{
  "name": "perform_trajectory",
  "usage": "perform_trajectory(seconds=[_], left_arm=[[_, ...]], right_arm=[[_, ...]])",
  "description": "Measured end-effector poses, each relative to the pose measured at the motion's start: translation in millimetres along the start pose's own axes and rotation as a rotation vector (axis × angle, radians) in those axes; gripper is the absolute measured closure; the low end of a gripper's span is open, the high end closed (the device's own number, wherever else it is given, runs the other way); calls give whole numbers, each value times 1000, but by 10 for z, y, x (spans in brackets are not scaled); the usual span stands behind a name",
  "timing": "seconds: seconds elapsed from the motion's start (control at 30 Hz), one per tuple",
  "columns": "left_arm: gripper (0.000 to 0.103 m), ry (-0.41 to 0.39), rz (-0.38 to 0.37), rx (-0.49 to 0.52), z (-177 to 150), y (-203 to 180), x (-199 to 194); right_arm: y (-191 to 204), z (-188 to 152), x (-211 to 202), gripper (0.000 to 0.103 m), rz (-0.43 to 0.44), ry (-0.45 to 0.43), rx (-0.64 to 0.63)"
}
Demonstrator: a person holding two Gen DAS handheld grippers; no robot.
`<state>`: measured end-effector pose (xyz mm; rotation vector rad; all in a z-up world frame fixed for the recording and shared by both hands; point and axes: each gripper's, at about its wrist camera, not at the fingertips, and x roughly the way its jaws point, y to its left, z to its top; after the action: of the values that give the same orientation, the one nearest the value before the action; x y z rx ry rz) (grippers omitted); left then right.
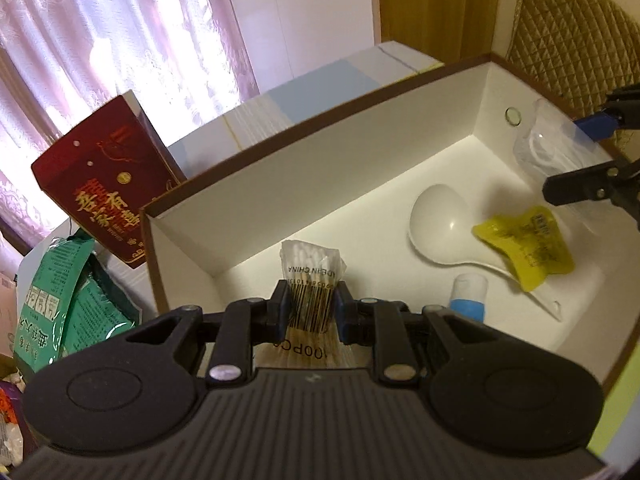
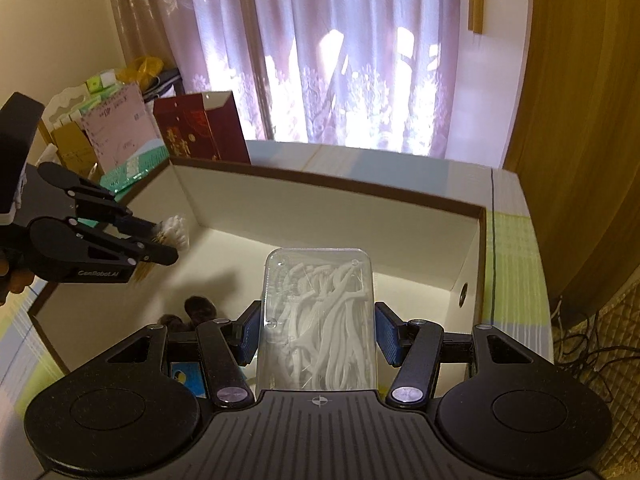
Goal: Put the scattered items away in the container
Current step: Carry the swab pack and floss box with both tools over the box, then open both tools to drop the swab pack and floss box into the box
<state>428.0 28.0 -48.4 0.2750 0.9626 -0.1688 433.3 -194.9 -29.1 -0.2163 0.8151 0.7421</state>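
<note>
The left tongs (image 1: 309, 307) are clamping a clear packet of cotton swabs (image 1: 311, 280) by its barcoded middle, holding it over the near end of the open white box (image 1: 320, 152), a brown-edged container with white inner walls. The right tongs (image 2: 316, 334) are standing a little apart, their blue pads (image 2: 386, 334) flanking a clear plastic case of dental floss picks (image 2: 320, 320); the right pad is showing a gap, and whether the left pad is touching the case I cannot tell.

Inside the box, a white plastic spoon (image 1: 444, 232) is lying on the floor with a yellow sachet (image 1: 524, 250) resting across its handle. A small white tube with a blue cap (image 1: 469, 294) is lying just beside the handle, near the box's near wall. In the right wrist view something dark and fuzzy (image 2: 200, 308) is sitting on the box floor, too shadowed to identify.

The box is sitting on a surface covered in a pale cloth (image 2: 512, 248) with light blue, white and green checks. A dark red gift bag (image 1: 108, 176) with gold characters is leaning just beyond the box's far wall, and a green foil packet (image 1: 72, 300) is lying below it. Pink-lilac lace curtains (image 2: 340, 60) are glowing with daylight behind. A quilted gold cushion (image 1: 576, 40) is standing off to the box's right end, beside wood panelling (image 2: 580, 120).
</note>
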Motion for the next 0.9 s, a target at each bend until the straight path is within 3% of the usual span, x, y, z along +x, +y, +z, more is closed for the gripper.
perform_trajectory(seconds=[0.27, 0.57, 0.9], left_arm=[[82, 2, 4, -10, 23, 46, 147], [77, -23, 12, -11, -1, 46, 1], [75, -3, -32, -17, -182, -31, -271]], right_arm=[[-44, -13, 97, 43, 1, 21, -10], [-13, -61, 117, 43, 20, 48, -43], [167, -157, 163, 43, 177, 128, -146]])
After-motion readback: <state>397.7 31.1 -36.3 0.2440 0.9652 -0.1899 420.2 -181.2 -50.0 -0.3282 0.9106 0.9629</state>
